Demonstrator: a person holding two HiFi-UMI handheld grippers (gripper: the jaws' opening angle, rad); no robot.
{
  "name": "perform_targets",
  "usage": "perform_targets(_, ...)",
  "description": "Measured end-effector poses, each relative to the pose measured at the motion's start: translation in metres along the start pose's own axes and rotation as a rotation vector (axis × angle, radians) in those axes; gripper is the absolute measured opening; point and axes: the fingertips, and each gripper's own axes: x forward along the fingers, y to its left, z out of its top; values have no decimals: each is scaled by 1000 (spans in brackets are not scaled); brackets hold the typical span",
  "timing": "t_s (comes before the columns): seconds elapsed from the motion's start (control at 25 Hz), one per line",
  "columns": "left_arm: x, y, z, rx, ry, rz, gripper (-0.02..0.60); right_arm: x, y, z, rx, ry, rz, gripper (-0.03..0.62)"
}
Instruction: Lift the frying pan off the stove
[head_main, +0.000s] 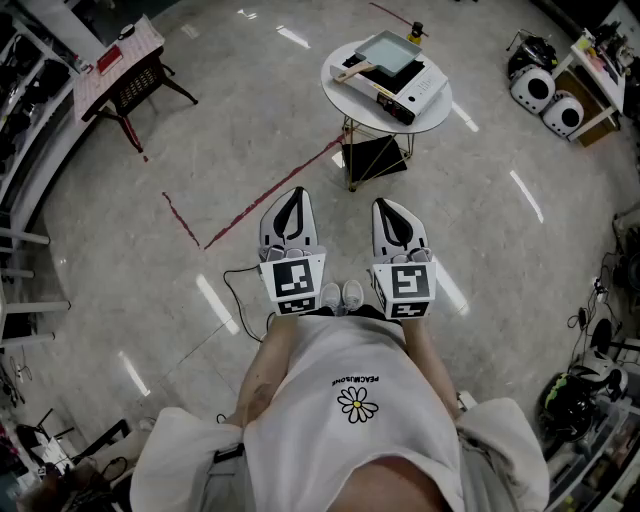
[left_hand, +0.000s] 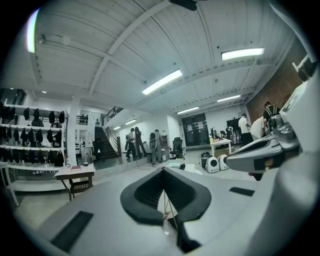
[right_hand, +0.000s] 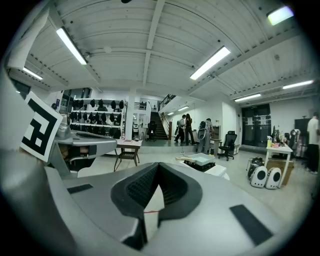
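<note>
A square grey frying pan (head_main: 387, 50) with a wooden handle sits on a portable stove (head_main: 410, 88) atop a small round white table (head_main: 344, 101) across the floor ahead. In the right gripper view the pan (right_hand: 202, 159) shows in the distance just right of the jaw tips. Both grippers are held close to the person's body, far short of the table. My left gripper (head_main: 292, 196) is shut with nothing in it, its tips meeting (left_hand: 164, 170). My right gripper (head_main: 386, 204) is likewise shut and empty (right_hand: 158, 165).
A black box (head_main: 375, 158) stands under the round table. A red-topped side table (head_main: 120, 55) is at the far left, white round carriers (head_main: 545, 95) at the far right. Red tape lines (head_main: 270, 195) cross the floor. People (right_hand: 192, 130) stand far back.
</note>
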Motion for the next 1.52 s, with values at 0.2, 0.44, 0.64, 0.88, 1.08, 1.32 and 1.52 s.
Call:
perform_targets(0.2, 6, 3, -7, -10, 9, -2, -2, 9, 2, -6, -4, 18, 13, 2)
perform_targets(0.44, 12, 11, -10, -24, 14, -1, -2, 15, 2, -10, -4, 35, 12, 2)
perform_targets(0.64, 23, 27, -13, -36, 8, -2, -2, 27, -2, -8, 76, 16, -2, 2)
perform_targets(0.88, 35, 47, -18, -47, -10, -8, -2, 35, 4, -19, 78, 38, -41, 2)
perform_targets(1.08, 53, 53, -28, -43, 12, -9, -2, 51, -1, -28, 60, 66, -34, 2)
perform_targets(1.32, 86, 63, -24, -34, -3, -11, -2, 84, -18, -28, 98, 54, -42, 2)
perform_targets(1.52, 133, 62, -25, -25, -12, -22, -2, 131, -41, -31, 58, 45, -30, 2)
